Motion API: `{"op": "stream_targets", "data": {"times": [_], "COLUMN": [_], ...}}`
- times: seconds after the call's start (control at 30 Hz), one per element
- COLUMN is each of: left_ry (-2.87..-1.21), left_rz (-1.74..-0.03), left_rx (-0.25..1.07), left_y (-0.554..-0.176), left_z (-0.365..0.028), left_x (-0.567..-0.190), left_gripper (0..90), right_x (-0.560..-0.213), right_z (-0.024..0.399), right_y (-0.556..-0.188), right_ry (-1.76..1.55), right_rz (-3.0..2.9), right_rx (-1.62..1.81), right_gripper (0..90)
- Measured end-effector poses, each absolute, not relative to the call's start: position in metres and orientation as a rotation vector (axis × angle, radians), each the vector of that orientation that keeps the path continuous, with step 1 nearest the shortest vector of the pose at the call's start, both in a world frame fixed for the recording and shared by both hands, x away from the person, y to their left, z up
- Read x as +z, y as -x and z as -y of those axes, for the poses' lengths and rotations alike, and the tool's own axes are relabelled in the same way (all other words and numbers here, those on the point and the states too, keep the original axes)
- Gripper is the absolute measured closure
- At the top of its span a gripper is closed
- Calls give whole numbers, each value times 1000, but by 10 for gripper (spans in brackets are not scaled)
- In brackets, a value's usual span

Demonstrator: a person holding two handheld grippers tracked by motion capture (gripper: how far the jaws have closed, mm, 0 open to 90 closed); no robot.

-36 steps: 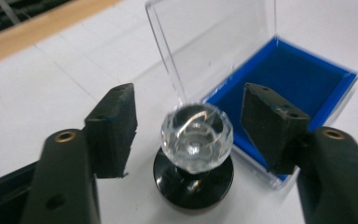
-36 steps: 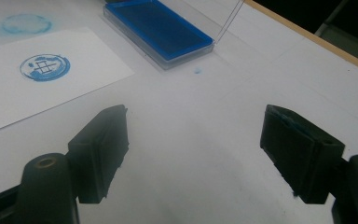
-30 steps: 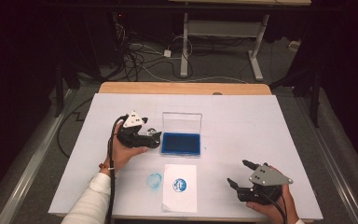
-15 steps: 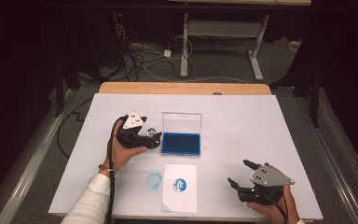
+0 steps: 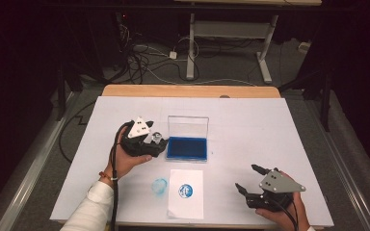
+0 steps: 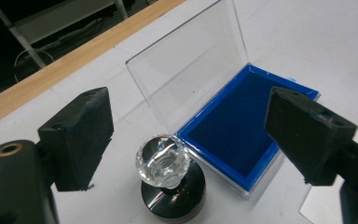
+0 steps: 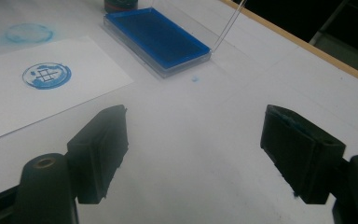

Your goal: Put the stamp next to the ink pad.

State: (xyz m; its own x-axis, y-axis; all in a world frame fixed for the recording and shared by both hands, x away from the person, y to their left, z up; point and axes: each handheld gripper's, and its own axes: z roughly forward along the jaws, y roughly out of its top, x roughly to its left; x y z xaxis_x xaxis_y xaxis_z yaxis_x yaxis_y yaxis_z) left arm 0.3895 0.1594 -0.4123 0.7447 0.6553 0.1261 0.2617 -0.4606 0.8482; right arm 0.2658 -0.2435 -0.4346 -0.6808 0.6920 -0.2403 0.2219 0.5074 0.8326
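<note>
The stamp (image 6: pixel 168 179) with the shiny clear knob stands straight up just beside the blue ink pad (image 6: pixel 235 133), right between your left gripper's (image 6: pixel 186 140) wide-apart jaws, much nearer it than your right gripper (image 5: pixel 253 179), whose jaws are apart too.

Two tools are in hand: the left tool (image 5: pixel 160 142) and the right tool (image 5: pixel 247 178). One stamp (image 6: pixel 168 179), with a clear faceted knob on a black base, stands between the left tool's parted jaws. One ink pad case (image 6: pixel 230 133), blue inside with its clear lid raised, sits just beyond that stamp. One sheet of paper (image 5: pixel 186 192) lies between the two tools and bears one blue round print (image 5: pixel 186 191). One fainter blue print (image 5: pixel 160 185) marks the surface (image 5: pixel 250 120) below the left tool.
</note>
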Motion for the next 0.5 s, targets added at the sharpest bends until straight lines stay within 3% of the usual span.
{"op": "stream_targets", "data": {"times": [0.5], "left_ry": [-2036], "left_rz": [-623], "left_rx": [607], "left_y": [-368], "left_z": [-161], "left_x": [-396], "left_gripper": [154], "right_x": [-432], "right_z": [244], "right_y": [-264], "right_ry": [-746], "right_rz": [-2174], "right_rx": [1111], "right_gripper": [236]}}
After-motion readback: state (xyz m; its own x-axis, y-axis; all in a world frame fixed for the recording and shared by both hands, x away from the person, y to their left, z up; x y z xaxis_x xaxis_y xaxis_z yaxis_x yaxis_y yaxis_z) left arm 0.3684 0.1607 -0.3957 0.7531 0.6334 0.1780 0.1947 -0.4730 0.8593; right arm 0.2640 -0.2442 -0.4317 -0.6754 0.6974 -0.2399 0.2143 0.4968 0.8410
